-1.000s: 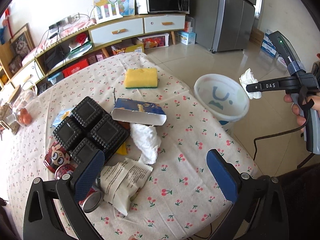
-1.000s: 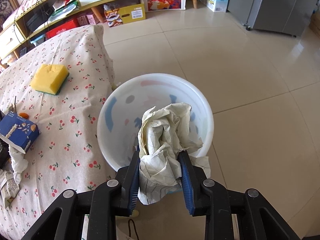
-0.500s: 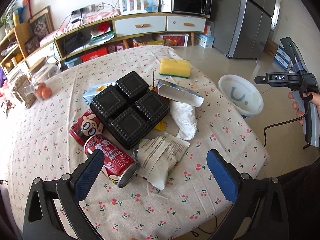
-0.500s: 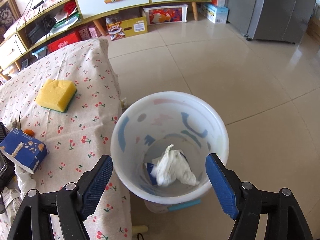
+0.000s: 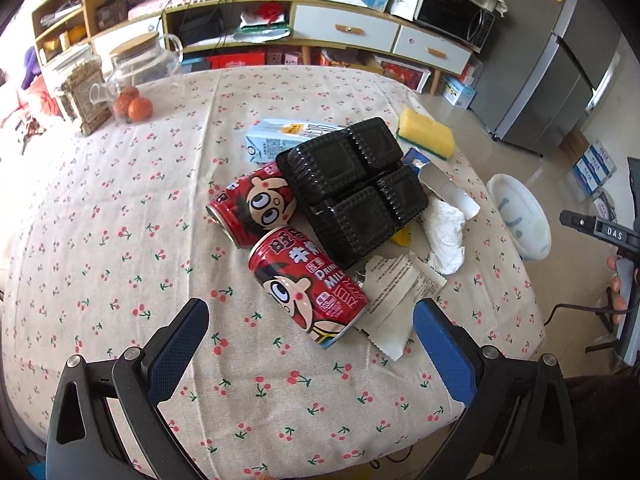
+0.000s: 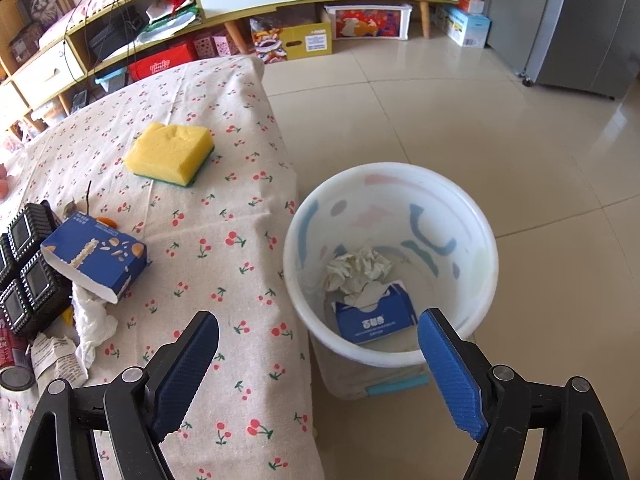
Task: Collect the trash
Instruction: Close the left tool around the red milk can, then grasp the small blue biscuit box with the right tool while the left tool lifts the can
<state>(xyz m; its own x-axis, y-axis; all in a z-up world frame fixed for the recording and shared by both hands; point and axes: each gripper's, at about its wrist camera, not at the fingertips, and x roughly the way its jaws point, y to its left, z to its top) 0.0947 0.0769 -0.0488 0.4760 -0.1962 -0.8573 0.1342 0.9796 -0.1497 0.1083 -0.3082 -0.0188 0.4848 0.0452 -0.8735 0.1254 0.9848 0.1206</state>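
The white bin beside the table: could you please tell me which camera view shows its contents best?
The right wrist view: it looks down into the white bin, showing crumpled paper and a blue tissue pack. The left wrist view shows only its rim and inner wall at the frame's right edge.

A yellow sponge (image 6: pixel 170 153) lies near the far right edge of the table (image 5: pixel 120 240), which is covered in a cherry-print cloth. At the table's far left corner stand a glass teapot (image 5: pixel 136 64) with a wooden lid, a jar (image 5: pixel 82 88), and two oranges (image 5: pixel 134 108). Beyond the table a long sideboard (image 5: pixel 360 36) carries a microwave (image 5: pixel 454 16), and a grey fridge (image 5: pixel 560 64) stands on the tiled floor (image 6: pixel 440 112).
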